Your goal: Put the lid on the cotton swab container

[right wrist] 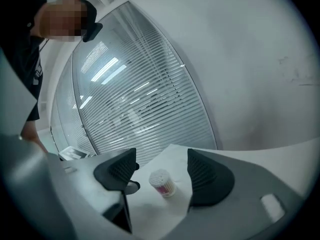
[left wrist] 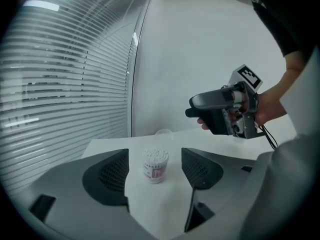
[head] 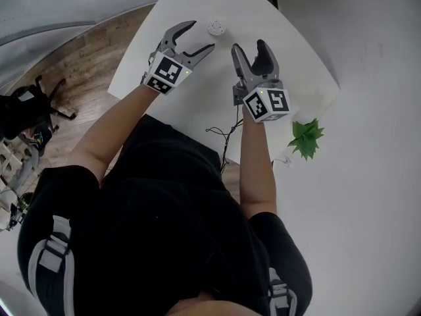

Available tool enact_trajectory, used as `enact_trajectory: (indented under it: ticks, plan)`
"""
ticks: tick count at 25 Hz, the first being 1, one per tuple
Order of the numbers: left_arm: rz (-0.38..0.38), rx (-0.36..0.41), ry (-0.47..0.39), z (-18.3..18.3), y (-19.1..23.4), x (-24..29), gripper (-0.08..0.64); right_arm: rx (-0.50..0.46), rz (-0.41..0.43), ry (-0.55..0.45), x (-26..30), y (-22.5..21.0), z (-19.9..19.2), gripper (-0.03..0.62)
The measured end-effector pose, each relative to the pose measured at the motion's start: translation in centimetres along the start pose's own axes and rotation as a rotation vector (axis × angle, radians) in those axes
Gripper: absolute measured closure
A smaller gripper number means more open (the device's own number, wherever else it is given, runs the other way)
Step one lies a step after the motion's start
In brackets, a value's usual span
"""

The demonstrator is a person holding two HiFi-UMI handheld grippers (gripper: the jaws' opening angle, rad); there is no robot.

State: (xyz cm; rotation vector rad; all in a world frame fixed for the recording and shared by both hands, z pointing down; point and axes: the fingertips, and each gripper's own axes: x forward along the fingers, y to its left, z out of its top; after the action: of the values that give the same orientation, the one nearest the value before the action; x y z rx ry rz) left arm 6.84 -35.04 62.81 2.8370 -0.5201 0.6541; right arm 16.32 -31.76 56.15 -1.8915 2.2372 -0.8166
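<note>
On the white rectangular surface (head: 191, 97), seen steeply from above, both of the person's forearms reach forward, each hand holding a grey two-jaw gripper with a marker cube. The left gripper (head: 200, 36) is tilted toward the middle with its jaws spread wide and nothing between them. The right gripper (head: 248, 46) sits just beside it, its jaws likewise apart and empty. A small green leafy plant (head: 306, 137) lies off the surface's near right corner. The small round cotton swab container (head: 216, 26) stands upright near the far edge, just beyond the tips of both grippers and touching neither. It is uncovered, with the white swab heads showing at its top. In the left gripper view, a small clear round piece (left wrist: 163, 132) rests behind the container at the far edge.
</note>
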Motion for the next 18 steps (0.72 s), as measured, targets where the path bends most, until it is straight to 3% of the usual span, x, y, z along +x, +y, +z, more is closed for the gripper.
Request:
enact_trajectory:
  ticks: [9, 18]
  plan:
    - [-0.028, -0.037, 0.042, -2.6, 0.1, 3.4, 0.245, 0.1, -0.031, -0.004, 2.4, -3.0, -1.5, 0.278]
    - [-0.035, -0.053, 0.028, -3.4, -0.2, 5.4, 0.245, 0.153, -0.034, -0.002, 3.8, -4.7, -2.7, 0.318]
